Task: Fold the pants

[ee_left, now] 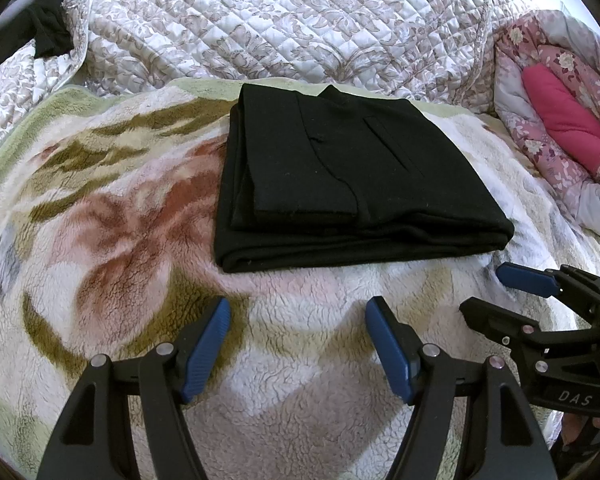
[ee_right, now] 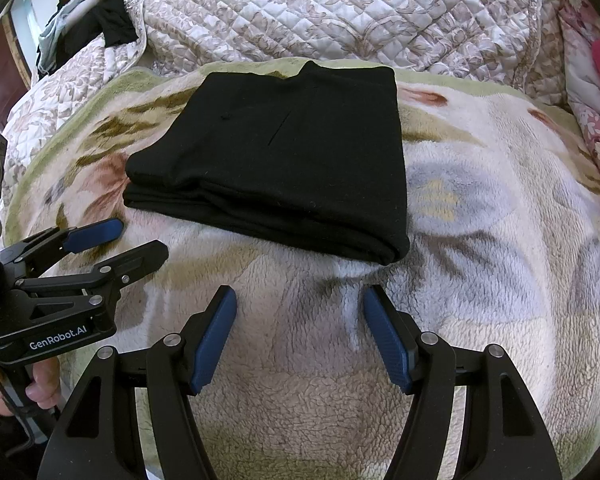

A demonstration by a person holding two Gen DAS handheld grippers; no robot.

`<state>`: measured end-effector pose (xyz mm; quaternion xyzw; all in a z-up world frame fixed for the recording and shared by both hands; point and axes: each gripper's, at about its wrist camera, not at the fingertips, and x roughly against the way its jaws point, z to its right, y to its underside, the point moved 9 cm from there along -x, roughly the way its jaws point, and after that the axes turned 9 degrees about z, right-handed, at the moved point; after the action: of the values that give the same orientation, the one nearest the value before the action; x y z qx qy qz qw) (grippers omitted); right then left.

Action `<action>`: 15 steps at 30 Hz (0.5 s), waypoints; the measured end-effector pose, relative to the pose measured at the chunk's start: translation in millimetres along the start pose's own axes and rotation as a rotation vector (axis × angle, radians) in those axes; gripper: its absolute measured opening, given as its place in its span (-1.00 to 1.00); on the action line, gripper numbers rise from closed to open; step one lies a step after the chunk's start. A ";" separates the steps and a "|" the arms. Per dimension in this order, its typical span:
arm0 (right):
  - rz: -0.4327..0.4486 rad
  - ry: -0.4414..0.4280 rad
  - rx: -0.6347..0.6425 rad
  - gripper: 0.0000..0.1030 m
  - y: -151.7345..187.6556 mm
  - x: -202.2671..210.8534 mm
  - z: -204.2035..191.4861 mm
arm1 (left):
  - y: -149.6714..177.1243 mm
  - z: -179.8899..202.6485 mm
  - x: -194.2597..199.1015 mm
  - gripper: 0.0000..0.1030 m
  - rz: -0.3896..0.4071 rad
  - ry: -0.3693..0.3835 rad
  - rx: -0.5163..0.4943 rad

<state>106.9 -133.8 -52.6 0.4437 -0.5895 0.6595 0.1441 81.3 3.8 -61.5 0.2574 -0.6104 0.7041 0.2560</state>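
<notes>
The black pants (ee_left: 352,184) are seen folded into a compact rectangular stack, laid flat on the fleece blanket (ee_left: 112,216) with its faded flower pattern. The blanket is spread over a bed, and the pants lie toward its far edge, just in front of the quilted bedspread (ee_left: 268,20) bunched behind them. To the right of the pants, well apart, a pink flowered comforter (ee_left: 556,136) is heaped. Beyond the pants, at the far left past the bedspread, some dark clothing (ee_right: 100,28) is piled.

Both grippers are held above the blanket on the near side of the pants, apart from the cloth. The left gripper (ee_left: 298,320) is released, its blue fingers (ee_left: 206,344) spread with only blanket showing between them. The right gripper (ee_right: 300,312) is likewise released, with nothing grasped between its fingers (ee_right: 386,336). A hand (ee_right: 32,390) is seen wrapped around the left gripper's handle.
</notes>
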 end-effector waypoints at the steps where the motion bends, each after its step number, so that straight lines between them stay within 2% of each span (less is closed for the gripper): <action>1: 0.000 0.000 0.000 0.30 -0.1 0.0 0.1 | 0.2 0.4 0.0 0.41 0.000 0.001 0.001; 15: 0.003 -0.001 0.007 0.30 -0.5 -0.4 -0.7 | -0.6 0.5 0.2 0.41 -0.001 -0.001 0.000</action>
<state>107.2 -132.9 -52.5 0.4436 -0.5878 0.6615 0.1417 81.6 3.4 -60.9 0.2580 -0.6104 0.7037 0.2561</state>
